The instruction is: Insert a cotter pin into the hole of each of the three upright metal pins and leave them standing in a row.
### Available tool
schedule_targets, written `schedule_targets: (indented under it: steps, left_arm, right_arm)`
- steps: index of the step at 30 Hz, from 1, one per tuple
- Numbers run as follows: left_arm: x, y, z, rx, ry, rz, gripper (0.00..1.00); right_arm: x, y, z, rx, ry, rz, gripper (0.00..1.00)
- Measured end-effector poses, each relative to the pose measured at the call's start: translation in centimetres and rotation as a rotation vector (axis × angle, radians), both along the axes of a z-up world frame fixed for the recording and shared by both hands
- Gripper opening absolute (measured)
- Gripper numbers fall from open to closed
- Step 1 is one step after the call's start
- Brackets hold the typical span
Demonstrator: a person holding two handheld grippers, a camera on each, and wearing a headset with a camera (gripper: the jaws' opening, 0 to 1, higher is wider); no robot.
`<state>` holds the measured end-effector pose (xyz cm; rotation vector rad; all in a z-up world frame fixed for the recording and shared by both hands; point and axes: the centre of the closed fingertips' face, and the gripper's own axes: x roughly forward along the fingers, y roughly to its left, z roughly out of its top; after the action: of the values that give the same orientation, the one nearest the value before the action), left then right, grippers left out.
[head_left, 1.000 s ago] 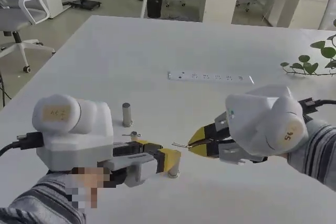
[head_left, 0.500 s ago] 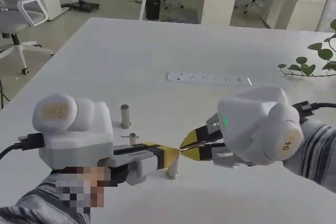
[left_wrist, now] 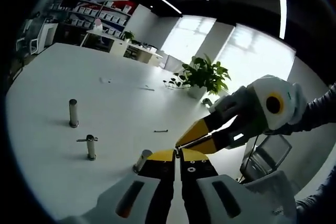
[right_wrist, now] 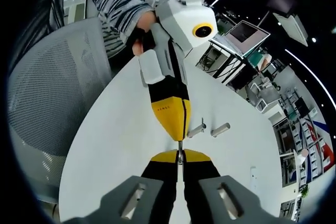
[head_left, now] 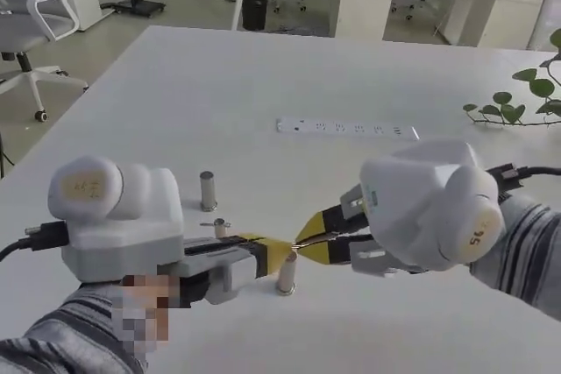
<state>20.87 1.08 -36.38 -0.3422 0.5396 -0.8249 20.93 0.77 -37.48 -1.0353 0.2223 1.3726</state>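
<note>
Here, by the near metal pin (head_left: 287, 275), right gripper (head_left: 303, 245) clamps a cotter pin (right_wrist: 180, 154), left gripper (head_left: 280, 256) closed: light, slippery wire, probably best pinched by its head.

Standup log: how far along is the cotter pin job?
Done: the middle pin carries a cotter pin through its hole. In hand: the right gripper is shut on a second cotter pin, tip to tip with the shut left gripper, just over the near pin. Left: near pin and far pin look bare; a spare cotter pin lies on the table.
</note>
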Motion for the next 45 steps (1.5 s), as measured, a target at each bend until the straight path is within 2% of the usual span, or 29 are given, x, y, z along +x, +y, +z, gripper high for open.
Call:
schedule_targets:
  steps: [3, 13, 14, 17, 23, 31, 32, 36, 38, 41, 42, 44, 45]
  left_arm:
    - [0.0, 0.1, 0.2, -0.010, -0.009, 0.006, 0.00]
    - [-0.4, 0.3, 0.3, 0.005, -0.047, -0.039, 0.00]
    - [-0.4, 0.3, 0.3, 0.007, -0.050, -0.045, 0.00]
    - [-0.5, 0.4, 0.0, 0.039, -0.068, -0.067, 0.00]
    - [-1.0, 0.3, 0.0, 0.048, -0.112, -0.099, 0.00]
    - [-1.8, 0.3, 0.3, 0.064, -0.165, -0.160, 0.00]
    - [-1.9, 0.2, 0.3, 0.061, -0.166, -0.165, 0.00]
    - [-2.7, 0.1, 0.2, 0.069, -0.174, -0.209, 0.00]
    - [-3.2, -0.1, 0.4, 0.055, -0.181, -0.236, 0.00]
    - [-3.5, -0.1, 0.4, 0.053, -0.187, -0.258, 0.00]
    - [-3.6, -0.1, 0.3, 0.063, -0.192, -0.263, 0.00]
    - [-3.8, -0.2, 0.3, 0.054, -0.191, -0.276, 0.00]
    - [-3.8, -0.1, 0.3, 0.054, -0.194, -0.279, 0.00]
  right_arm:
    - [0.1, 0.1, 0.1, 0.011, 0.010, -0.008, 0.00]
    - [-0.2, 0.3, 0.3, 0.082, 0.124, -0.080, 0.00]
    - [-0.3, 0.3, 0.3, 0.102, 0.164, -0.097, 0.00]
    - [-0.4, 0.4, 0.5, 0.142, 0.241, -0.134, 0.01]
    - [-0.8, 0.2, 0.9, 0.220, 0.419, -0.197, 0.05]
    - [-1.5, -0.3, 1.1, 0.271, 0.544, -0.220, 0.07]
    - [-1.9, -0.2, 1.1, 0.278, 0.577, -0.218, 0.07]
    - [-3.0, -0.4, 0.9, 0.273, 0.646, -0.213, 0.08]
    - [-3.4, -0.5, 0.7, 0.279, 0.678, -0.214, 0.08]
    - [-4.0, -0.5, 0.6, 0.292, 0.746, -0.219, 0.09]
    - [-4.5, -0.5, 0.6, 0.296, 0.787, -0.213, 0.09]
    - [-4.4, -0.6, 0.5, 0.304, 0.805, -0.218, 0.09]
    - [-4.7, -0.6, 0.5, 0.301, 0.828, -0.214, 0.08]
